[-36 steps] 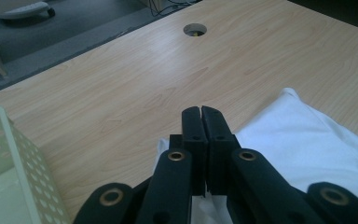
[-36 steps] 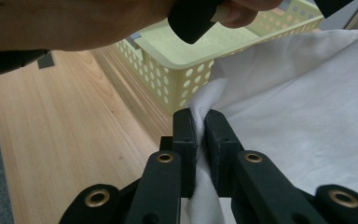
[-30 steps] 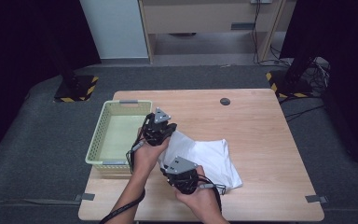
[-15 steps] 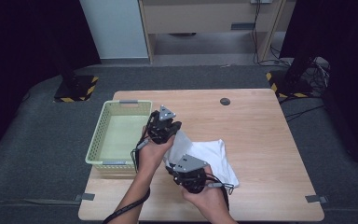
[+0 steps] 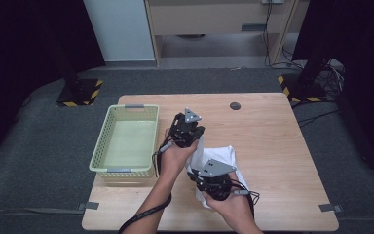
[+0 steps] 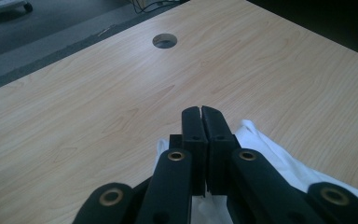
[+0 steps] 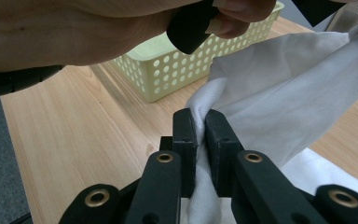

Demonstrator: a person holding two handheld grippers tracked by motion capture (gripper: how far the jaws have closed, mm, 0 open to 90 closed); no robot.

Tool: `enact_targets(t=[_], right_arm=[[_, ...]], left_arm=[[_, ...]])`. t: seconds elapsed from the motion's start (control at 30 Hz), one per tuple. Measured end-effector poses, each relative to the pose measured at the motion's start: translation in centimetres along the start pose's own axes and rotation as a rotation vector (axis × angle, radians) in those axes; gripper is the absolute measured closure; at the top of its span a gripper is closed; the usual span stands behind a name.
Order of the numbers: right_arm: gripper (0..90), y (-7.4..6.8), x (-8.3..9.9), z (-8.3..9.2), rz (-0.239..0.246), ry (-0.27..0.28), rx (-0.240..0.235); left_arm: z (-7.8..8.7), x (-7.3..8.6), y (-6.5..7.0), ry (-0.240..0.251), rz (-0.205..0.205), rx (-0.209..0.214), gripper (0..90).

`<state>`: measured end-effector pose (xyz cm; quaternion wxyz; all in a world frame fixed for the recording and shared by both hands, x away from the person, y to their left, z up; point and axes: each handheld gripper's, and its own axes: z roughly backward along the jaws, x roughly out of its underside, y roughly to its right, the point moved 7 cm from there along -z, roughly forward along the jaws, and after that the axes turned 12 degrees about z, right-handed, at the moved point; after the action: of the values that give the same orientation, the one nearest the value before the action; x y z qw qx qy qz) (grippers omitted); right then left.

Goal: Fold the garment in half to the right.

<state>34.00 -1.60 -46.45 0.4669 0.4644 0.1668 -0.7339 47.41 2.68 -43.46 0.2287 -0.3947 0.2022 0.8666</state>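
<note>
A white cloth (image 5: 224,157), a pale yellow-green perforated basket (image 5: 124,141), a light wood-grain table (image 5: 272,146) and black grippers.

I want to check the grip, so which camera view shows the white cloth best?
The right gripper view: the white fabric cloth sits pinched between the right gripper jaws, close up. The high view shows it small and partly covered by hands; the left gripper view shows its edge.
</note>
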Motion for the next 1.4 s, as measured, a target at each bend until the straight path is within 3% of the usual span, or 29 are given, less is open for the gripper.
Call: enact_targets(t=[0.57, 0.9, 1.4], right_arm=[[84.1, 1.4, 0.6, 1.5, -0.024, 0.001, 0.004], [84.0, 2.6, 2.6, 2.5, -0.046, -0.024, -0.004], [83.9, 3.9, 4.1, 3.7, -0.076, -0.036, -0.020]], left_arm=[[-0.9, -0.7, 1.4, -0.008, -0.016, 0.012, 89.1], [-2.5, -0.5, 2.3, -0.030, -0.027, 0.032, 89.0], [-4.0, -0.6, 3.7, -0.051, -0.048, 0.052, 89.0]])
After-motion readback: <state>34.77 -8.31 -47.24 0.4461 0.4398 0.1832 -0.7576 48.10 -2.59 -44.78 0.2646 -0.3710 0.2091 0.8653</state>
